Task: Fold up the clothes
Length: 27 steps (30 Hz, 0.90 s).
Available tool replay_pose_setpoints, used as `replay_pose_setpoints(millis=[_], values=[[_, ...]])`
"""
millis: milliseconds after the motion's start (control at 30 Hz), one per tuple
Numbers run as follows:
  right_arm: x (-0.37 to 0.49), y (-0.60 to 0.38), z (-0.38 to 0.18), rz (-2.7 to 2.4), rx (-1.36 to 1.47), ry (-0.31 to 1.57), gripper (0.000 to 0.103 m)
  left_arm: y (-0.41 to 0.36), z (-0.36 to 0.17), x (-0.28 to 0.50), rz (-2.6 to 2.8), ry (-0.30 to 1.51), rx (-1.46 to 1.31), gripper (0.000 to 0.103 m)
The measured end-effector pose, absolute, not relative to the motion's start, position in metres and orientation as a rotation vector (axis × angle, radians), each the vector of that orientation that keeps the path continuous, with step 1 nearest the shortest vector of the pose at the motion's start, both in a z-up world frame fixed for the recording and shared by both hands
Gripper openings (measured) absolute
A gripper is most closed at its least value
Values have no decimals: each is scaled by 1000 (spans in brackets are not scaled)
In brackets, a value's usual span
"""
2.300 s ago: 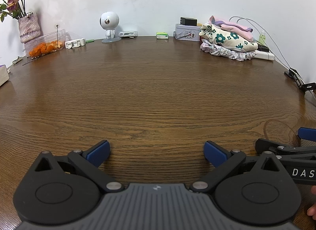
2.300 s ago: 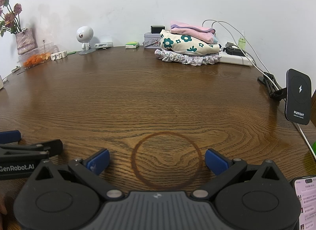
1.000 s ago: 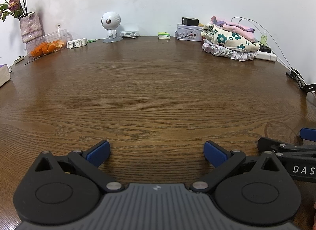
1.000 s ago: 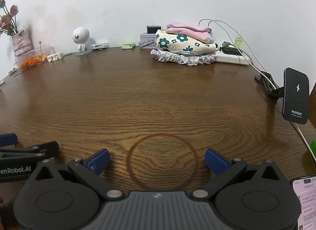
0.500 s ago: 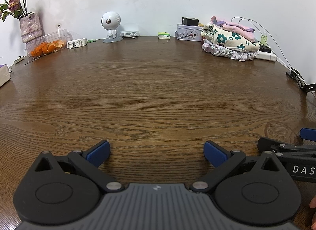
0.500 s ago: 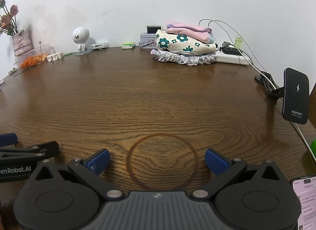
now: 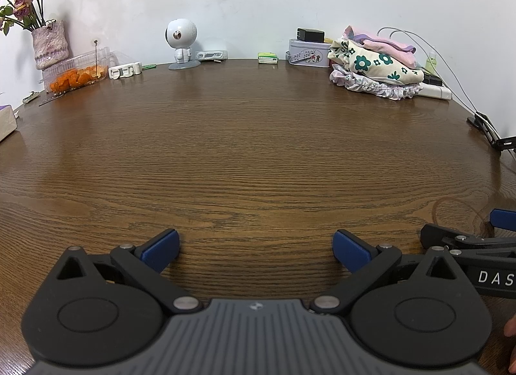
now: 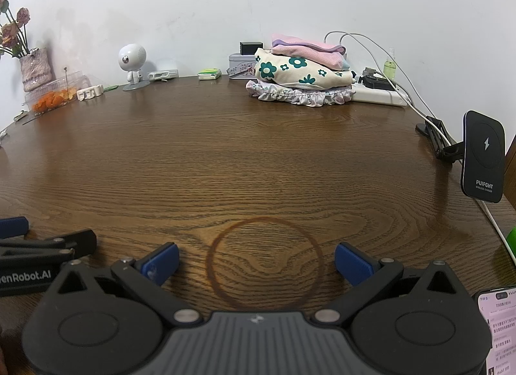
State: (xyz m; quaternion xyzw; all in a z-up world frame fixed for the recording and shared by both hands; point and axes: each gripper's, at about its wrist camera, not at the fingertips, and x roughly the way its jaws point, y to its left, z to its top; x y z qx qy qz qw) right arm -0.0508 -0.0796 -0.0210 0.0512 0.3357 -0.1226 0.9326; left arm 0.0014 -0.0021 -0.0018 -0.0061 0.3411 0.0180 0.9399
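My left gripper (image 7: 254, 247) sits low over the wooden table (image 7: 258, 149), jaws spread wide, nothing between them. Right gripper (image 8: 256, 262) same: wide apart, empty, straddling a dark ring stain (image 8: 264, 262) on the wood. Each claw shows at the edge of the other's view, side by side. Stack of folded clothes (image 8: 301, 73) is at the table's far edge against the wall, well apart from both claws: pink piece on top, floral one under it, ruffled one at the bottom. Power strip (image 8: 379, 96) just right of the stack. Phone (image 8: 498, 326) near my right claw; screen text unreadable, probably chat.
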Motion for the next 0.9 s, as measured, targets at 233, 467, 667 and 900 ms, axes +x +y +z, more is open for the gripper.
replay_pose_setpoints(millis=[233, 467, 667, 900], values=[[-51, -80, -21, -251, 105, 687, 103, -2, -2, 1, 39, 696, -12, 103], [-51, -80, -21, -251, 105, 687, 103, -2, -2, 1, 41, 696, -13, 103], [-51, -80, -21, -251, 104, 687, 103, -2, -2, 1, 42, 696, -13, 103], [-51, -80, -21, -251, 104, 687, 103, -2, -2, 1, 42, 696, -13, 103]])
